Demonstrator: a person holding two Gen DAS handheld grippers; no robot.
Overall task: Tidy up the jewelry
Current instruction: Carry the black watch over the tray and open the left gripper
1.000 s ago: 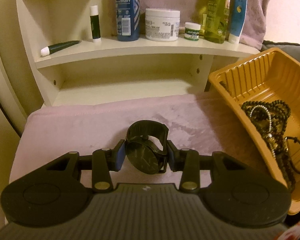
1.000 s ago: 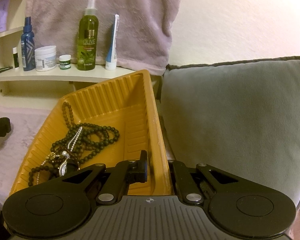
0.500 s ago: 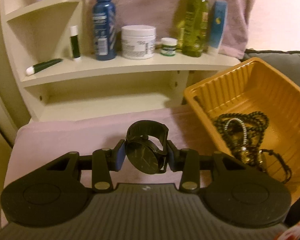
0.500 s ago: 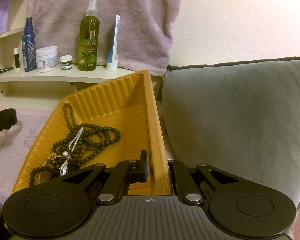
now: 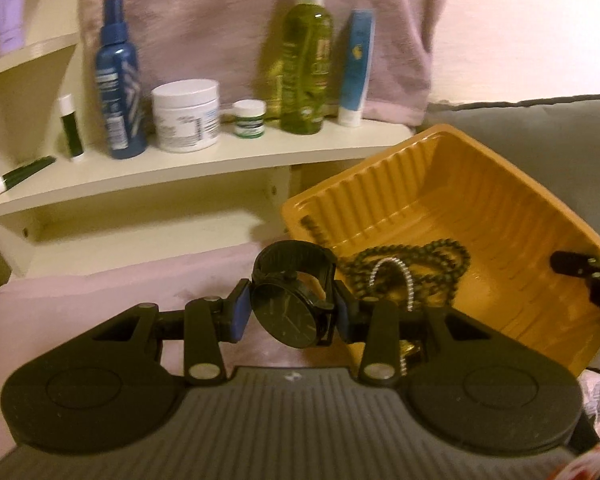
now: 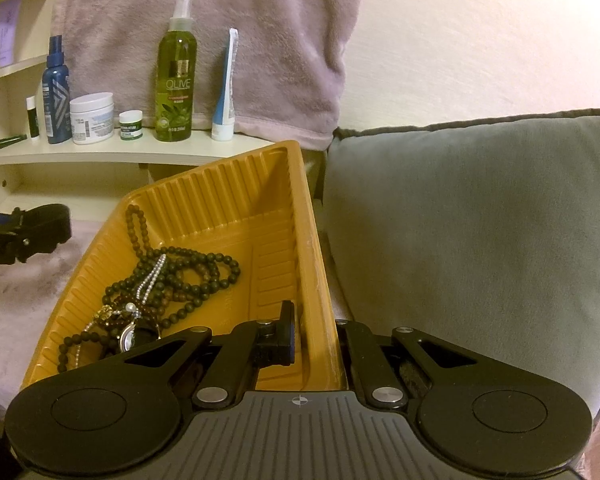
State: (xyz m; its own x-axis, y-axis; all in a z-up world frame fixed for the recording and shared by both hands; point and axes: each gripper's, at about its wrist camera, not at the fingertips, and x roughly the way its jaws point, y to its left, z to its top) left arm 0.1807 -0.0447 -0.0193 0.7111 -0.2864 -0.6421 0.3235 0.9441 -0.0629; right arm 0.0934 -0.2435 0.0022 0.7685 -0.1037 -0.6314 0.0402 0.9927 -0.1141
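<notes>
Left fingers (image 5: pixel 238 316) clamp the black watch (image 5: pixel 290 314) across its rigid case; strap's floppy, glass scratchable. Right gripper (image 6: pixel 316 344) pinches the orange tray (image 6: pixel 220 184) wall.

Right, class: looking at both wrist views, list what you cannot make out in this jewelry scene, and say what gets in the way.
- Left wrist view: the near part of the bead necklaces is hidden behind the left gripper and the watch it holds.
- Left wrist view: the bottle labels on the shelf are blurred and unreadable.
- Right wrist view: the right gripper's far finger is hidden behind the wall of the tray.
- Right wrist view: the left gripper is cut off by the picture's left edge.
</notes>
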